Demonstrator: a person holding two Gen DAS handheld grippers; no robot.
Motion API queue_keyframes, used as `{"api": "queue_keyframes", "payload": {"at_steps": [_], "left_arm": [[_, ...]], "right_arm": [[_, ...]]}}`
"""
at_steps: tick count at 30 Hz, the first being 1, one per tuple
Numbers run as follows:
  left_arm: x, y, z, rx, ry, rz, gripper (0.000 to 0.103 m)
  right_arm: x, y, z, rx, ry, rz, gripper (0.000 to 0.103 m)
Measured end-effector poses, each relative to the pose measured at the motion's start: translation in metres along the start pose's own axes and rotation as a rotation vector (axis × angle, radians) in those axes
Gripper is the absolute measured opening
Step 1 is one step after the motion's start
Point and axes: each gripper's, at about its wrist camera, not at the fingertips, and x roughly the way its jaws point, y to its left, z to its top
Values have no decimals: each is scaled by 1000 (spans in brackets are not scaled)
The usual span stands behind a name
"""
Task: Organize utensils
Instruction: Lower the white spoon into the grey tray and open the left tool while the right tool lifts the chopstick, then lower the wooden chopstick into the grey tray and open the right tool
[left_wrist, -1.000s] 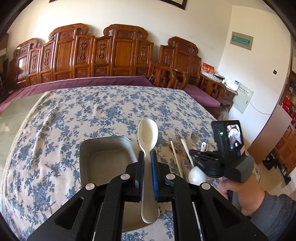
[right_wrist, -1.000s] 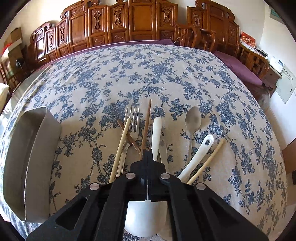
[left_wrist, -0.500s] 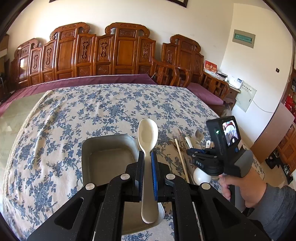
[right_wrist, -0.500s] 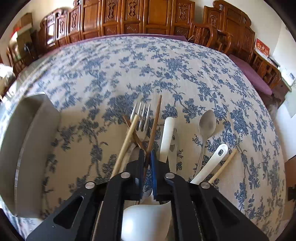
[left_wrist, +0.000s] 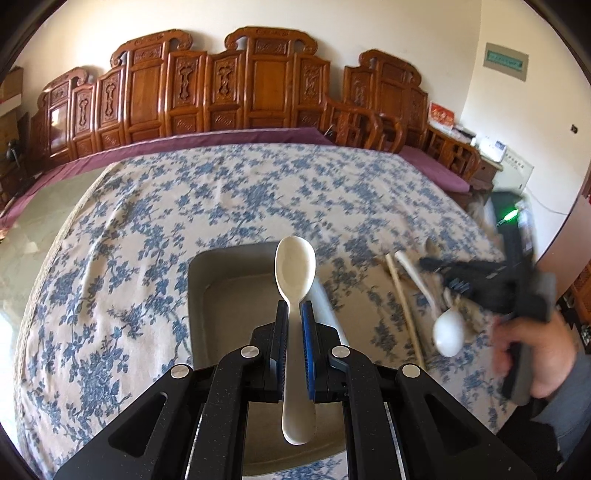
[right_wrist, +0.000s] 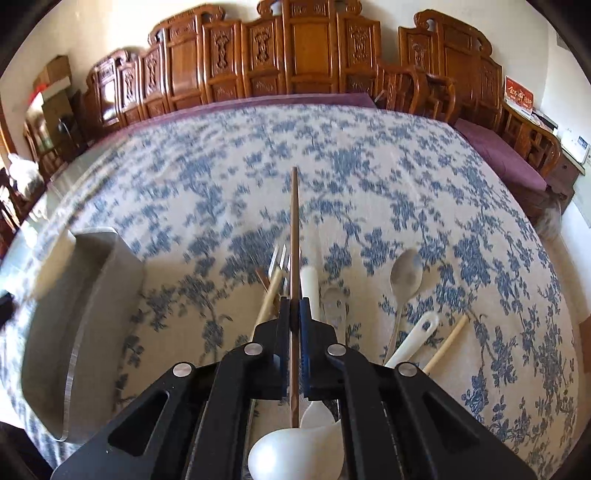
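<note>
Left gripper (left_wrist: 294, 314) clamps white spoon (left_wrist: 295, 266) over grey tray (left_wrist: 207, 273); right gripper (right_wrist: 294, 308) pinches brown chopstick (right_wrist: 294, 229); fork (right_wrist: 279, 258), metal spoon (right_wrist: 405, 273) near right.

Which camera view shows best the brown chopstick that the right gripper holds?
The right wrist view. There the brown chopstick runs sharp and nearly whole between the pads of the right gripper, pointing away over the tablecloth. In the left wrist view the right gripper is blurred, and the chopstick cannot be made out.
</note>
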Motion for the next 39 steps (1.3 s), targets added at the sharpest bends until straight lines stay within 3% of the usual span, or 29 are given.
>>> {"api": "queue_keyframes", "payload": {"at_steps": [11, 20, 24, 26, 33, 39], "left_arm": [[32, 16, -15, -25, 109, 85, 7], [59, 13, -20, -25, 195, 93, 7], [55, 13, -18, -24, 189, 93, 10], [47, 15, -14, -30, 168, 92, 18], [8, 30, 4, -31, 67, 116, 19], [-12, 52, 12, -67, 26, 136, 19]], "right_arm": [[-54, 6, 28, -24, -139, 68, 6], [-83, 27, 33, -64, -145, 157, 6], [-87, 42, 29, -82, -141, 189, 6], [-88, 51, 27, -90, -136, 207, 6], [-86, 94, 19, -127, -105, 282, 6], [-76, 132, 17, -134, -80, 336, 6]]}}
